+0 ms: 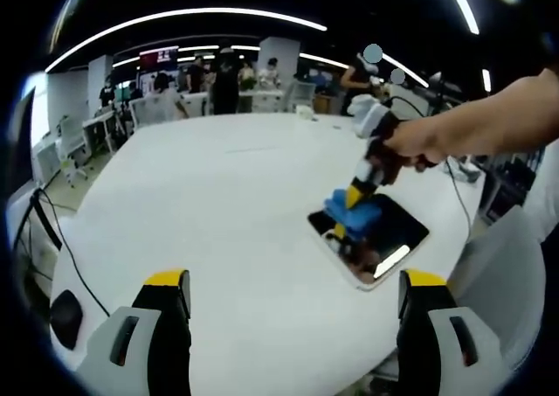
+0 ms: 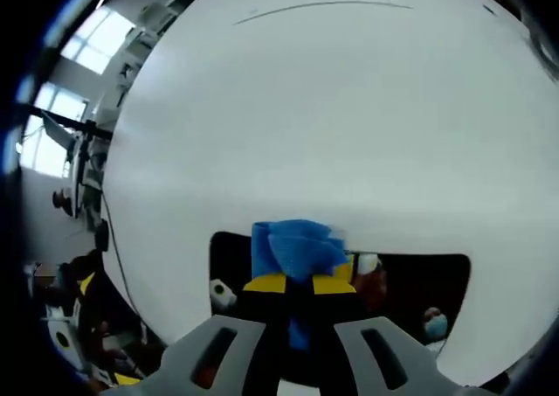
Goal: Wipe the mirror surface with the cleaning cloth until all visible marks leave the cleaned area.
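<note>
A flat rectangular mirror [image 1: 397, 230] with a white frame lies on the white table [image 1: 218, 204] at the right. The blue cleaning cloth [image 1: 354, 211] presses on the mirror's far left part, pinched in my right gripper [image 1: 348, 225], which a person's hand holds from above. In the right gripper view the blue cloth [image 2: 297, 247] bunches between the shut yellow-tipped jaws of my right gripper [image 2: 299, 284], over the dark mirror [image 2: 410, 287], which reflects the gripper. My left gripper [image 1: 293, 287] hovers open over the table's near side, left of the mirror, with nothing between its fingers.
The round white table has a cable [image 1: 61, 247] and a dark object [image 1: 65, 317] at its left edge. Chairs, desks and several people [image 1: 223, 77] stand beyond the far edge. The person's forearm [image 1: 498, 116] reaches in from the right.
</note>
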Demonstrator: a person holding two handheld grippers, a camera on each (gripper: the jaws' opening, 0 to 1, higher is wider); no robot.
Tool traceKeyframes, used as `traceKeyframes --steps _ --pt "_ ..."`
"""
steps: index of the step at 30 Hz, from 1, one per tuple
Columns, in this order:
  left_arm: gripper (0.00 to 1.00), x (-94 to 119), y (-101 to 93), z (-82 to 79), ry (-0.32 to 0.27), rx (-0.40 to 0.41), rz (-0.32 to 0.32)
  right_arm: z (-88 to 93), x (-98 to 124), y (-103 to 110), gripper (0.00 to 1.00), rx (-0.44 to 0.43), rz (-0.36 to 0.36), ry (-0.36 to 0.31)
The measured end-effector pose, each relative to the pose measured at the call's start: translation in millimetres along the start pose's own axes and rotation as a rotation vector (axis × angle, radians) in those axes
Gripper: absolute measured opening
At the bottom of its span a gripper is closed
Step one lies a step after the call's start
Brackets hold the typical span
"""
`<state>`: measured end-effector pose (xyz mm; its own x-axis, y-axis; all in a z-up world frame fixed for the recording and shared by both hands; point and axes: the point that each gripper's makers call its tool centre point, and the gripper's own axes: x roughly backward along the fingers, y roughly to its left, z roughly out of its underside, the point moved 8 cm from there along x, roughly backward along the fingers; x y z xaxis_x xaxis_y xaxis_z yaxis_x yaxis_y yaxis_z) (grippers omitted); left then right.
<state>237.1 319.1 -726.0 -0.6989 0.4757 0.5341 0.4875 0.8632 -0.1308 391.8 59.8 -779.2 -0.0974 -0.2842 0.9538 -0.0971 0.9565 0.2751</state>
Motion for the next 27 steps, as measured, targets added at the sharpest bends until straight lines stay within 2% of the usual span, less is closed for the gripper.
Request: traceKeyframes --steps 12,27 --pt "1.00 5 7.0 7.0 0.005 0.017 -0.005 -2.3 -6 19 0.02 0.011 -0.005 -0.002" --pt "1.00 10 16.7 8.1 0.014 -0.012 0.004 -3.1 -10 47 0.02 0.030 -0.018 -0.005"
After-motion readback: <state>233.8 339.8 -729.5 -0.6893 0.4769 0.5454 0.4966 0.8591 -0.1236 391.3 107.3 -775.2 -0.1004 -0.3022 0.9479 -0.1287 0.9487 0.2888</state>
